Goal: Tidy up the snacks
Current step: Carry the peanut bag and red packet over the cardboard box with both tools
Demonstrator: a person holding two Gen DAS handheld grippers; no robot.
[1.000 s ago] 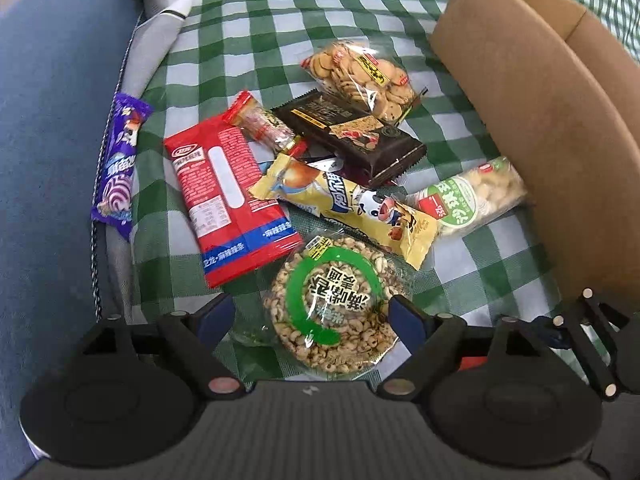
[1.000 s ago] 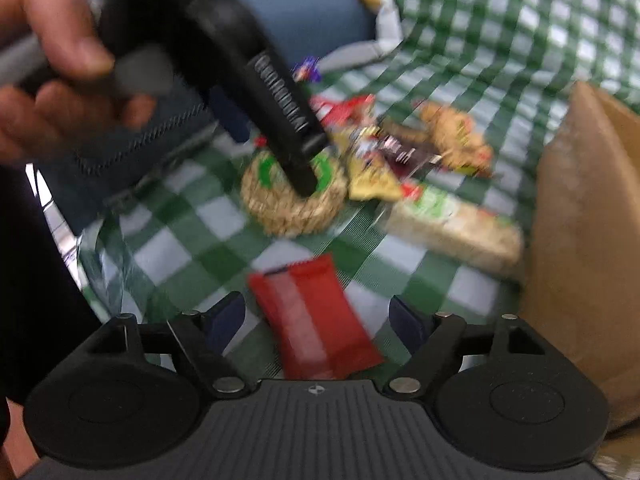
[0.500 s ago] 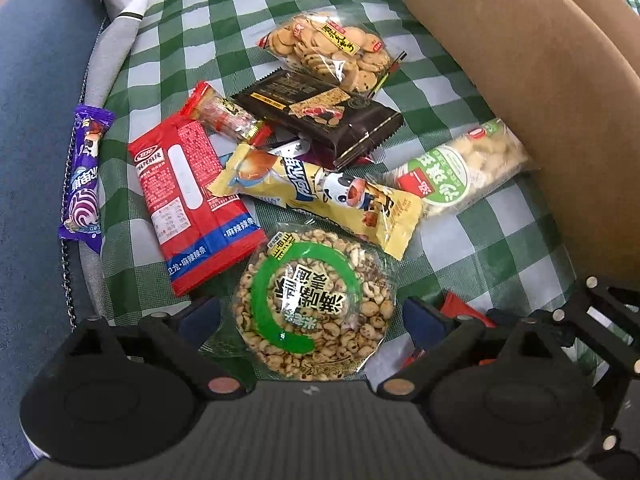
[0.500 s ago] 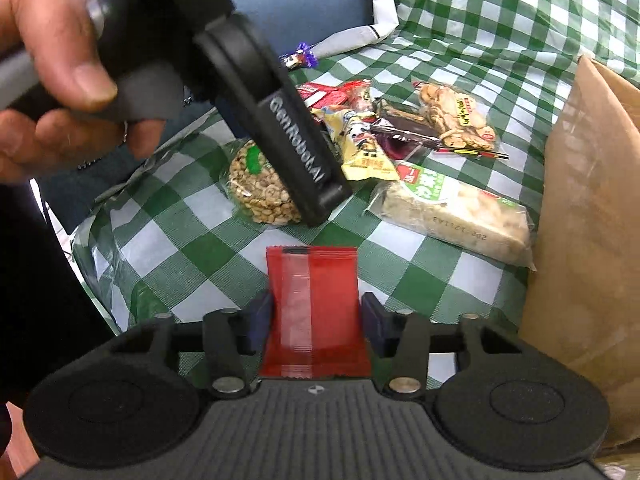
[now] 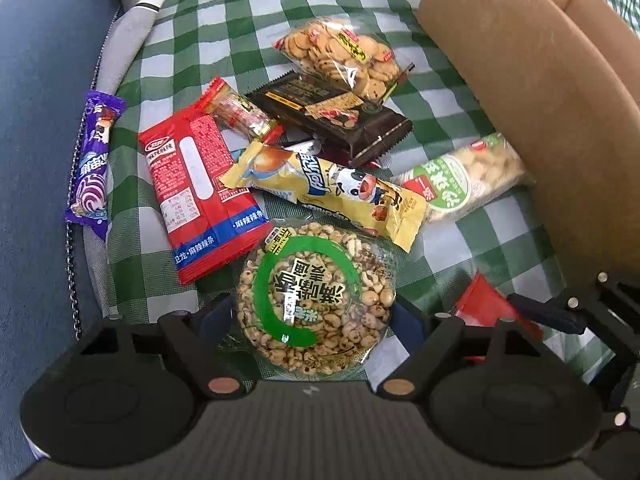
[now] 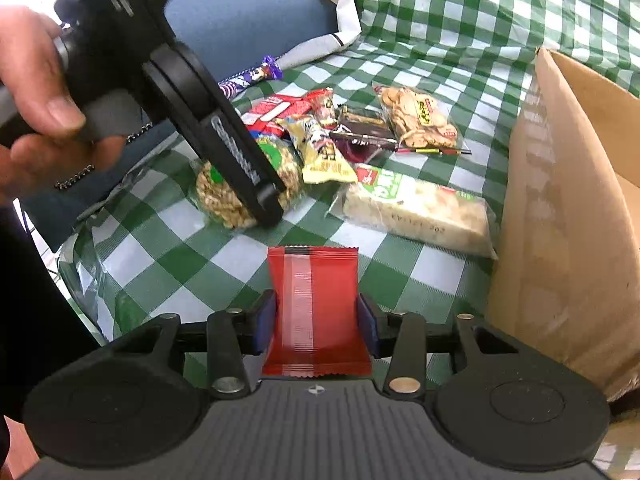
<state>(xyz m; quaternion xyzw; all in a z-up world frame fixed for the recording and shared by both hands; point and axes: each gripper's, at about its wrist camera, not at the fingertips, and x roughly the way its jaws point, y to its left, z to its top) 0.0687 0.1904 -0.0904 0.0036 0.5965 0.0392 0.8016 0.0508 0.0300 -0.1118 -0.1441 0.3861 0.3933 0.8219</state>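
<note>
The left gripper's arm (image 6: 224, 136) hides the middle of the round puffed-grain pack (image 6: 244, 184), and in the left wrist view the small red packet (image 5: 486, 304) is partly behind linkage. The cardboard box (image 6: 568, 208) is cut off at the right edge, its interior unseen. Print on the wrappers is too small to read.

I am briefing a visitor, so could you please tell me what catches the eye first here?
A heap of bright snack packets on the green checked cloth, beside a cardboard box. The right gripper clamps a small red packet; the left gripper's jaws are closing around a round puffed-grain pack.
</note>
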